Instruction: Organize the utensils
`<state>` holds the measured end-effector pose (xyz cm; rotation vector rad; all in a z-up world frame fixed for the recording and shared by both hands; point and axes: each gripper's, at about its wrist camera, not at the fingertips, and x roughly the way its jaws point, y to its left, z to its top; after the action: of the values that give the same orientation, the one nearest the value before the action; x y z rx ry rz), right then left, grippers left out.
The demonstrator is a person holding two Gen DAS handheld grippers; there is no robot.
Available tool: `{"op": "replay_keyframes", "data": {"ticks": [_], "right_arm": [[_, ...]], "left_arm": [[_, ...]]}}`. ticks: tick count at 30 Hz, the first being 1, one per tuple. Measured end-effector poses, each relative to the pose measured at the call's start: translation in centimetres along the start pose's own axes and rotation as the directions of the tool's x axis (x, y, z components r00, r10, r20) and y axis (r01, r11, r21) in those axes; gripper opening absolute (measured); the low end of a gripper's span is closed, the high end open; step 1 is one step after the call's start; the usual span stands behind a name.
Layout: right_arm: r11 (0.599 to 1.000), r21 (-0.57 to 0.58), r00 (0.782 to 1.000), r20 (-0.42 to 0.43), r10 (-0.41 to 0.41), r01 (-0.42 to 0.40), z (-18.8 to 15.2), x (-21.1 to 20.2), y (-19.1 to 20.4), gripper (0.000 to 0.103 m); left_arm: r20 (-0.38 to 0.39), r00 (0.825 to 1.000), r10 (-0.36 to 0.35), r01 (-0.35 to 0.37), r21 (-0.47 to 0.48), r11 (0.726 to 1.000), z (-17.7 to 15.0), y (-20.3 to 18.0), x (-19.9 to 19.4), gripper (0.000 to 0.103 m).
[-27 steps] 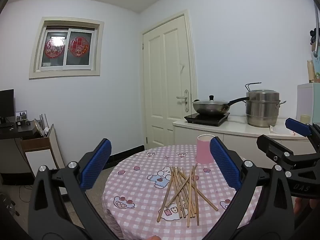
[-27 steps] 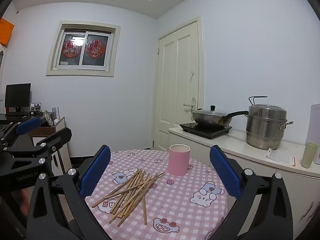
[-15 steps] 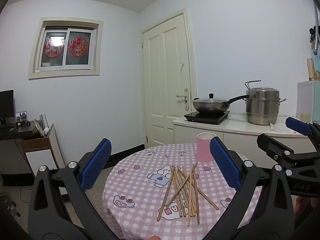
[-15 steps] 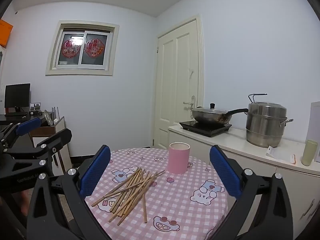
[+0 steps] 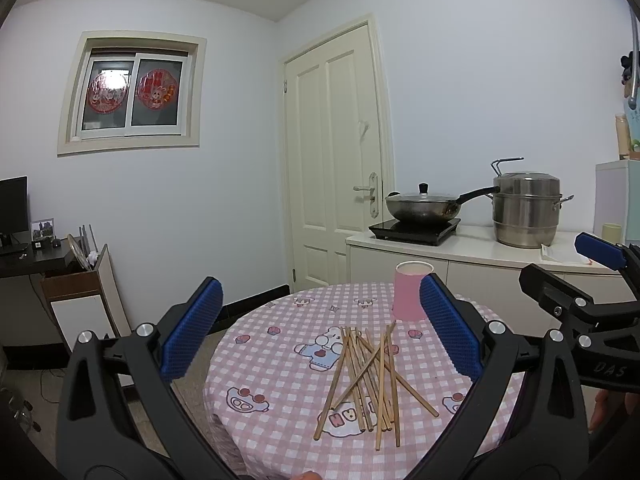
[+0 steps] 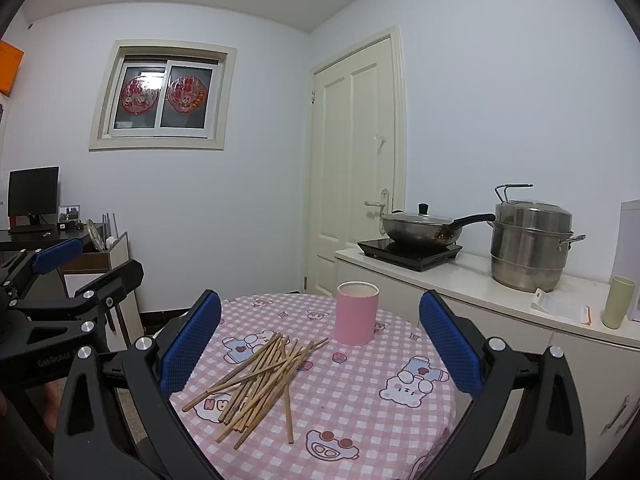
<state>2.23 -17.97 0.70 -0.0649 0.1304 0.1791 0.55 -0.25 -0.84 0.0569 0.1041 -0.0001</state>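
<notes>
Your left tool and right tool both stand wide, with nothing between the pads, held above the near edge of the round worktop. The chopsticks lie in a loose crossed heap on the checked cloth, left of centre. The pink cup stands upright just beyond them, to the right. Behind, well apart, a counter carries a wok and a steamer pot; nothing blocks your reach.

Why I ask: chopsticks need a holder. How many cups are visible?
2: the pink cup on the table beyond the chopsticks; a pale green cup on the counter.
</notes>
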Motion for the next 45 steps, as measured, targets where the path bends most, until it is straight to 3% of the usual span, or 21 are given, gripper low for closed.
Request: {"op": "replay_keyframes", "data": {"ticks": [45], "right_arm": [[1.0,0.005,1.0,-0.008,0.0,0.0,0.14,0.26,-0.18,0.096]], "left_arm": [[-0.009,1.0,0.006,-0.006,0.0,1.0,-0.14,0.01,0.43,0.097]]}}
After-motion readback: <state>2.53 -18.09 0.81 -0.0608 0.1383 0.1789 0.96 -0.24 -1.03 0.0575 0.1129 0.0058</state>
